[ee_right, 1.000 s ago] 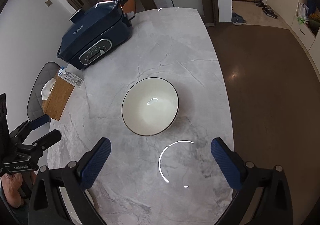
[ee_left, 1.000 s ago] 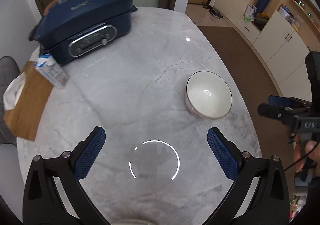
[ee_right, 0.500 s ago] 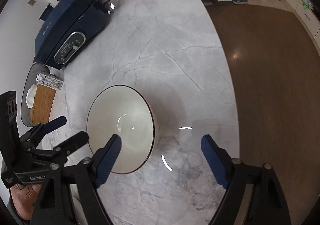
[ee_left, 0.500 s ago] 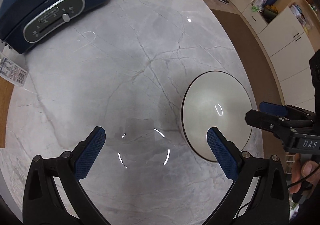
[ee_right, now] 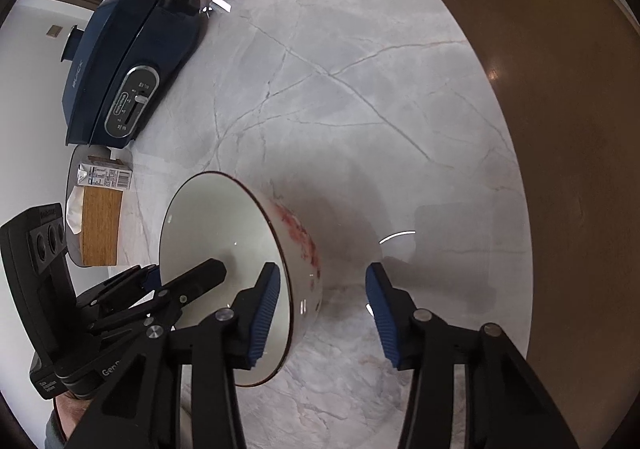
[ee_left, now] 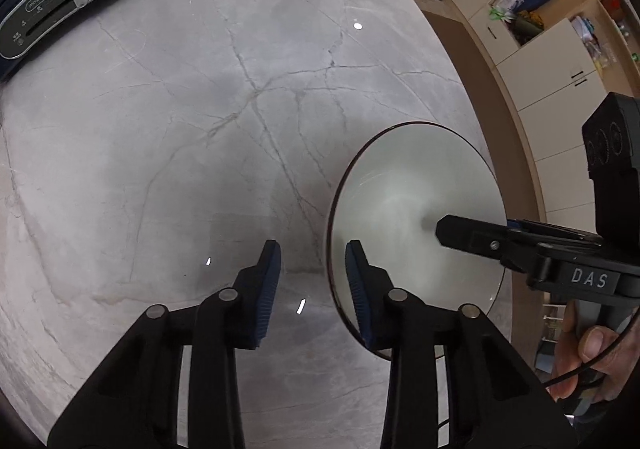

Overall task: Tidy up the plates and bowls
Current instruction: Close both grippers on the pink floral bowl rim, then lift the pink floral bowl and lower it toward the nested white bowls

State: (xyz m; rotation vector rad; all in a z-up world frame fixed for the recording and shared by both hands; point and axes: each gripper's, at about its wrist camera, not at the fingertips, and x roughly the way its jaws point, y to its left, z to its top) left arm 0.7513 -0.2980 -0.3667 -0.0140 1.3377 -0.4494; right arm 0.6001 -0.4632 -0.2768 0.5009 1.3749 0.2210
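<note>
straddling the rim of the white bowl point(ee_left: 416, 209), both grippers stood low over the grey marble table point(ee_left: 200, 129). seen from the left wrist, the left gripper point(ee_left: 313, 255) had one blue pad outside the bowl's near wall and the other inside over the pale interior; its jaws had just been closing and stood narrowed, yet a gap showed between the pads and the rim, so they were not pressing on it. that same view showed the right gripper point(ee_left: 440, 227) reaching in over the far side of the bowl, its tip above the bowl's centre, with a hand point(ee_left: 580, 353) around its handle, and beyond the bowl a run of cream cabinets point(ee_left: 552, 65) with open shelves. the right wrist view gave what the other lacked: the bowl's outer wall, marked with a reddish pattern, and its dark rim line. there the right gripper point(ee_right: 322, 285) had one pad inside the bowl and the other out over bare marble, well clear of the wall; its jaws had also just been closing, with the bowl's wall between them but not clamped. the left gripper point(ee_right: 188, 277) entered the bowl from the opposite side. away from the bowl, against the table's far edge, sat a dark blue cooker point(ee_right: 128, 61), and nearer the bowl lay a small carton point(ee_right: 106, 176) beside a wooden block point(ee_right: 100, 225). brown floor point(ee_right: 560, 89) lay past the table's other edge.
</note>
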